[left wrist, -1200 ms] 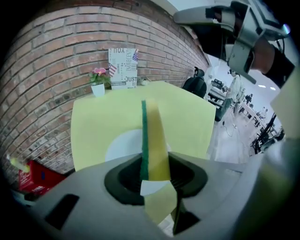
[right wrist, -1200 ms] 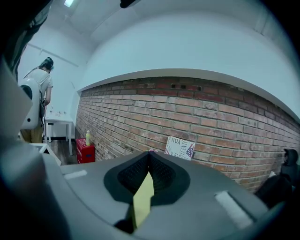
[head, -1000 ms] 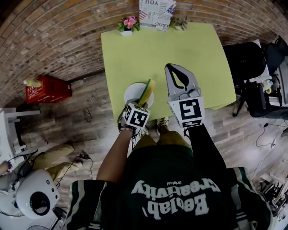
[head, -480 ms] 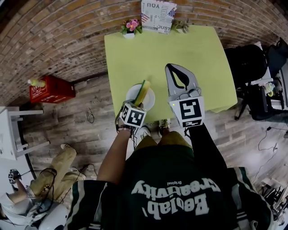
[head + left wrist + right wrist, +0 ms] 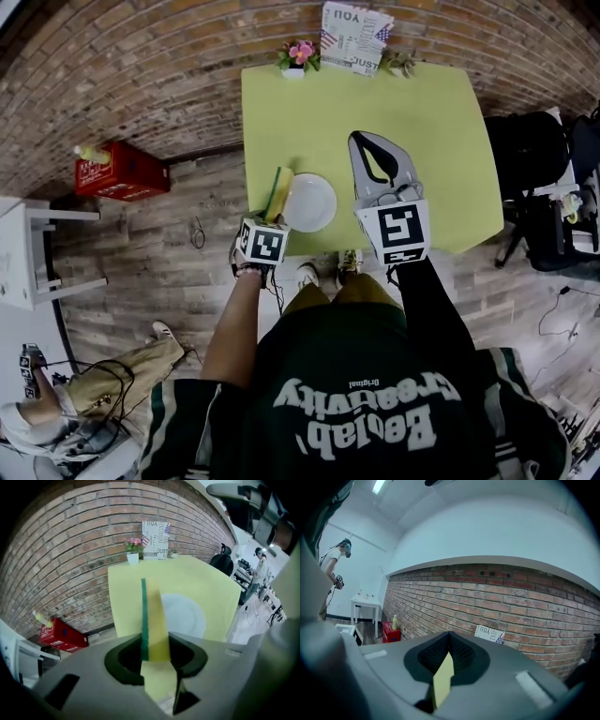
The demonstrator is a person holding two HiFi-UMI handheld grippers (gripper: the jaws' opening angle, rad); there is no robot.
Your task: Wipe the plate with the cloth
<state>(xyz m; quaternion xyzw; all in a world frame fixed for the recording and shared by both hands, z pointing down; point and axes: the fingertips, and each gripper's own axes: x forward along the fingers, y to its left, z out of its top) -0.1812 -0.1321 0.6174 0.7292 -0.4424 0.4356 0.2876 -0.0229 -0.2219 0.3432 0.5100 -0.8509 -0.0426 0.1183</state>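
A white plate (image 5: 310, 202) lies near the front edge of the yellow-green table (image 5: 412, 103); in the left gripper view the plate (image 5: 183, 616) sits just right of the jaws. The cloth is a yellow pad with a green face (image 5: 278, 191), held upright in my left gripper (image 5: 273, 202), which is shut on it beside the plate's left rim. In the left gripper view the pad (image 5: 152, 620) stands up between the jaws. My right gripper (image 5: 379, 161) hovers right of the plate, shut and empty; in its own view the right gripper (image 5: 449, 637) points at the brick wall.
A flower pot (image 5: 300, 54) and a printed sign (image 5: 354, 37) stand at the table's far edge. A red crate (image 5: 122, 172) and a white side table (image 5: 33, 253) are on the floor at left. A black chair (image 5: 527, 150) stands right. A person's legs (image 5: 117, 370) show at lower left.
My left gripper has carried the pad from above the plate to the plate's left side. The right gripper has hardly moved.
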